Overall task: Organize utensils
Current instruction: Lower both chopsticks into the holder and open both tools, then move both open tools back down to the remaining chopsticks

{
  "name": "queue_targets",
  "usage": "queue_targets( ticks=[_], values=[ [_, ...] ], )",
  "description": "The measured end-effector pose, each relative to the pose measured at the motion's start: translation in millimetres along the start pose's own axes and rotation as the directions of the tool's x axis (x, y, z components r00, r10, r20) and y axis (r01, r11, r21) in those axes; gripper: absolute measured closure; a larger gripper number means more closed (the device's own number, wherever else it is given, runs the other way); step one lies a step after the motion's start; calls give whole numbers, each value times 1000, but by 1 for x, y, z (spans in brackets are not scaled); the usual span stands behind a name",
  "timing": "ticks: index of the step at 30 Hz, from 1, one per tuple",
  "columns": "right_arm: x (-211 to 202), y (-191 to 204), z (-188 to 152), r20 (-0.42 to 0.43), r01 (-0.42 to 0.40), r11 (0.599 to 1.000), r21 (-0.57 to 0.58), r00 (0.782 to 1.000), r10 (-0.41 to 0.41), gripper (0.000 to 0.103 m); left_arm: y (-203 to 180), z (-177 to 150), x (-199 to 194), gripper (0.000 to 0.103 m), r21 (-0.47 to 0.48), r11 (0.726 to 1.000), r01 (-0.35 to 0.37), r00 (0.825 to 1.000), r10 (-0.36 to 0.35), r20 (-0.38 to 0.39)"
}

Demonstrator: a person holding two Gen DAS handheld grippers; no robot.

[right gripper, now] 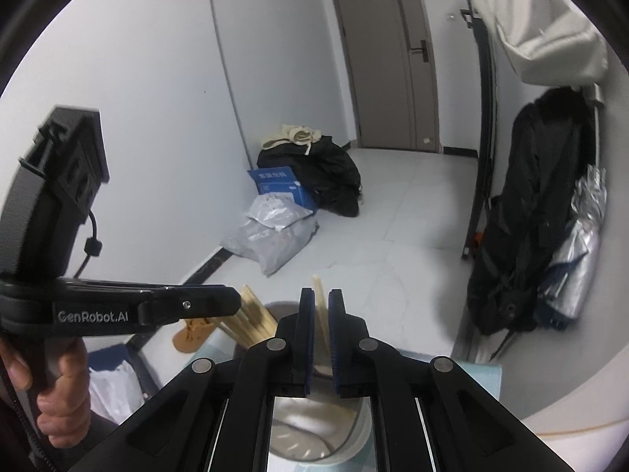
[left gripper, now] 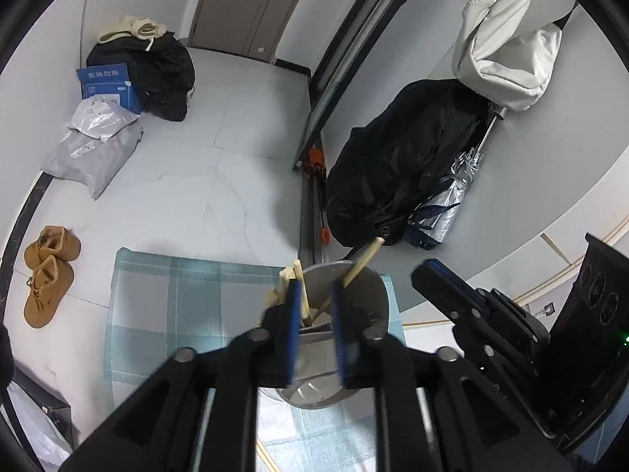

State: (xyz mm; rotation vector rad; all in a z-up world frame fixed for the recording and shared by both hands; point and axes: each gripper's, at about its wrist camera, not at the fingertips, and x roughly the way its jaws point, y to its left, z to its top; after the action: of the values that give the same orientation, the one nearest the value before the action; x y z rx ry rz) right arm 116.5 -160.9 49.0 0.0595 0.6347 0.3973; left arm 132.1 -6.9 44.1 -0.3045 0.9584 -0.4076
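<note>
Chopsticks [left gripper: 359, 265]: wooden, several standing tilted in a metal cup [left gripper: 346, 354] on a checked cloth [left gripper: 177, 299] over the table. Left claw [left gripper: 316, 295]: spread, blue pads straddling the cup's rim, gripping nothing. Right claw [right gripper: 321, 306]: narrowly parted around one chopstick [right gripper: 320, 295] above the cup; whether it pinches cannot be told.

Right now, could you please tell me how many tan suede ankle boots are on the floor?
2. Both tan suede ankle boots lie side by side on the pale tiled floor, left of the teal checked cloth: one farther, one nearer. Others may be hidden.
</note>
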Motion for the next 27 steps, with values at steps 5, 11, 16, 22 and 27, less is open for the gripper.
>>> queue_targets(
  ticks=[5,11,16,22,27],
  values=[
    [-21,-10,-4,28,1,999,49,1000,-2,71,-9,-6,-18,69,18,999,-39,998,38,56],
    [-53,-11,-9,64,17,997,70,998,-22,69,-14,-17,-35,57,20,994,-103,989,101,110],
    [-76,-6,-18,98,21,996,84,995,-29,60,-18,-30,-49,46,22,987,-160,975,155,159],
    [-104,0,-34,160,36,993,114,986,-54,44,-27,-48,-65,37,55,973,-225,951,207,229],
    [-121,6,-51,202,55,990,126,976,-80,31,-27,-65,-77,25,34,966,-255,924,234,303]
  ],
)
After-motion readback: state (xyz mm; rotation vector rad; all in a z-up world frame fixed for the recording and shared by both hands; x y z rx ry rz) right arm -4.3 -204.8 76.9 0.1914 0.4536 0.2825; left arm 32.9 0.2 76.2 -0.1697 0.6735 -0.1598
